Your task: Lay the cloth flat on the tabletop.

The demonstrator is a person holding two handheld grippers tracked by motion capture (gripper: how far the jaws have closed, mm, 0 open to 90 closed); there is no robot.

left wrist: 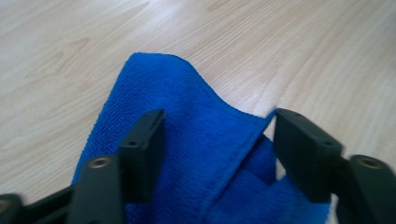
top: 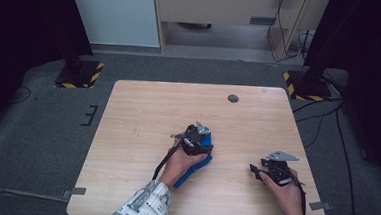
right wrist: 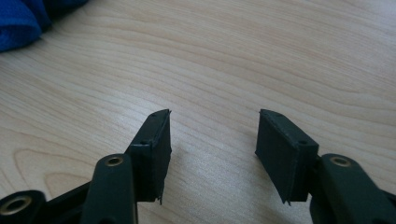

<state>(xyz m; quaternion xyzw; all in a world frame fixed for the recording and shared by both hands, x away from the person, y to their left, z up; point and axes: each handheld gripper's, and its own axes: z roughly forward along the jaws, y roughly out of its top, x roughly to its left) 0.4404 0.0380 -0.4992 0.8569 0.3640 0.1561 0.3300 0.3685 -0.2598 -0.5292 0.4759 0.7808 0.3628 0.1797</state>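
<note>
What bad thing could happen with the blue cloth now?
The left gripper straddles a raised fold of the blue cloth with its jaws apart, so it may pinch just one thin layer, which might slip out. The right gripper is open over bare table, away from the cloth, so it cannot steady it if it drags.

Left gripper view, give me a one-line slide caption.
Left hand-held gripper straddles a raised fold of blue cloth on the wooden table.
</note>
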